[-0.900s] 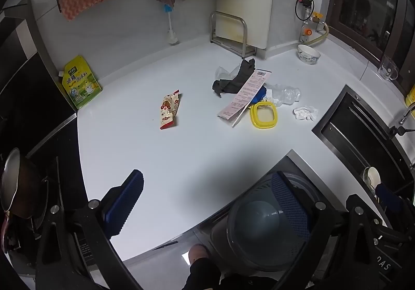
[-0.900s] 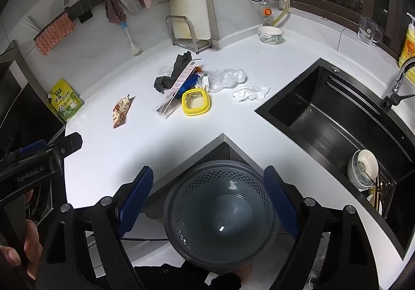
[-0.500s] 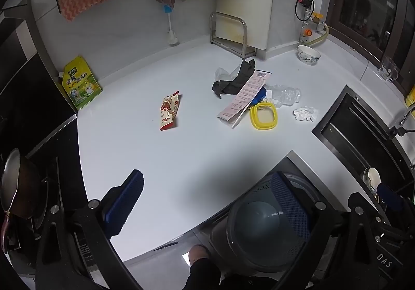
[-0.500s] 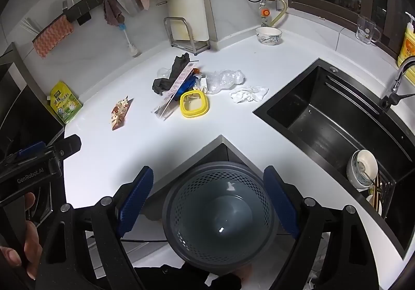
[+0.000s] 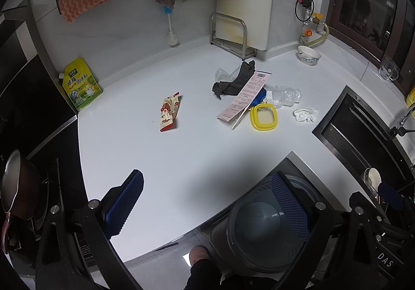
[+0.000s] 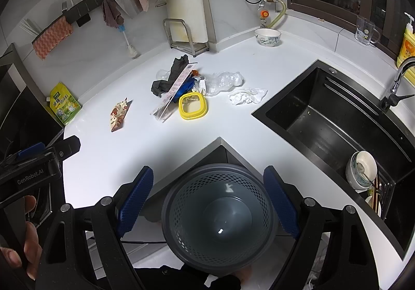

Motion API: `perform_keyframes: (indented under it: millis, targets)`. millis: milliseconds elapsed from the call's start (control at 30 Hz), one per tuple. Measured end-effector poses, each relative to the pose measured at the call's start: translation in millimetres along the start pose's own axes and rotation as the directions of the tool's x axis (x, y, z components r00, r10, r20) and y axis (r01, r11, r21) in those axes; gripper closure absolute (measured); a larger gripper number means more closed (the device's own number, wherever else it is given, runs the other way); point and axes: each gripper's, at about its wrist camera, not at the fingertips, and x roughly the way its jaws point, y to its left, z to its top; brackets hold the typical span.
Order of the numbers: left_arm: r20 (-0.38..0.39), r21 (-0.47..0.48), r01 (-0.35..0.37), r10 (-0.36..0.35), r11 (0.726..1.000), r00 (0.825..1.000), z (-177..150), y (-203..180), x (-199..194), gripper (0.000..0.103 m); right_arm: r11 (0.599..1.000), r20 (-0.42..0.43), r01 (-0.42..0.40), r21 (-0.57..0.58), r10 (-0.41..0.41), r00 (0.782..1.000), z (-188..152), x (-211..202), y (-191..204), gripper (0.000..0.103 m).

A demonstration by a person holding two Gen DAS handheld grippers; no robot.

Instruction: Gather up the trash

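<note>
Grippers, left (image 5: 207,202) and right (image 6: 207,198), gape wide and empty; we should reach the red patterned snack wrapper (image 5: 169,111) first, pinching its middle flat.

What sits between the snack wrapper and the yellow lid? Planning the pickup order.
In the left wrist view, the long pink receipt lies between the snack wrapper and the yellow lid, beside the lid; otherwise bare counter.

A patterned bowl (image 6: 267,37) sits by the wall, a glass mug (image 6: 366,31) near the window, and what look like stacked dishes (image 6: 363,169) in the sink (image 6: 324,119).
</note>
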Motion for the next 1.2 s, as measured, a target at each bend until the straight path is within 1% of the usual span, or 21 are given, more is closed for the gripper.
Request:
perform_keyframes:
  millis: [400, 700, 733, 1133, 1200]
  targets:
    - [0.001, 0.005, -0.003, 0.003, 1.0, 1.0, 0.4, 0.5, 0.2, 0.006, 1.0, 0.004, 0.003, 0.001, -0.003, 1.0, 1.1, -0.5, -1.3, 0.02]
    - [-0.002, 0.006, -0.003, 0.003, 1.0, 1.0, 2.2, -6.2, 0.7, 0.006, 1.0, 0.005, 0.003, 0.002, -0.003, 1.0, 0.9, -1.0, -1.4, 0.02]
    - [0.003, 0.005, -0.002, 0.002, 1.0, 1.0, 0.1, 0.7, 0.2, 0.006, 1.0, 0.004, 0.004, 0.002, -0.004, 1.0, 1.0, -0.8, -1.3, 0.02]
    - [0.003, 0.006, -0.002, 0.002, 1.0, 1.0, -0.7, -4.3, -0.6, 0.006, 1.0, 0.009, 0.004, -0.004, -0.004, 1.0, 0.5, -3.6, -2.3, 0.02]
    - [0.004, 0.005, -0.002, 0.002, 1.0, 1.0, -0.4, -0.1, -0.2, 0.006, 1.0, 0.008, 0.005, -0.004, -0.005, 1.0, 0.2, -3.3, -2.1, 0.02]
